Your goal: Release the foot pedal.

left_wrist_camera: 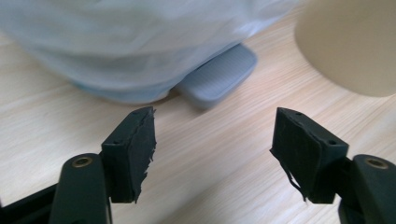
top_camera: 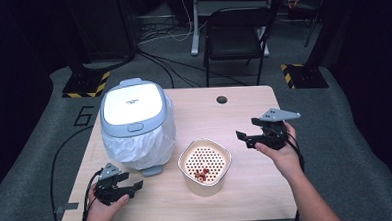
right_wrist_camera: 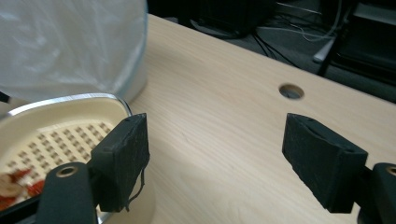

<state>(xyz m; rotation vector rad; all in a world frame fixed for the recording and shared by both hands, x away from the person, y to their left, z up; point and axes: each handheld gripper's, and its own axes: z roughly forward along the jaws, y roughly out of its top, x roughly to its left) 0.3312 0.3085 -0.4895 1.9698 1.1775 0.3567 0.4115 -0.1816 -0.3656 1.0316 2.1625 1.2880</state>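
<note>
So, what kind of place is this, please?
Probably a lab or studio set up for recording, not a home: a bare wooden table on grey carpet, loose cables across the floor, hazard-striped stand bases, and a folding chair.

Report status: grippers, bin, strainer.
Left hand-held gripper open, empty, near bin pedal. Right hand-held gripper open, empty, beside strainer. Bin lid shut. Red scraps in strainer.
</note>
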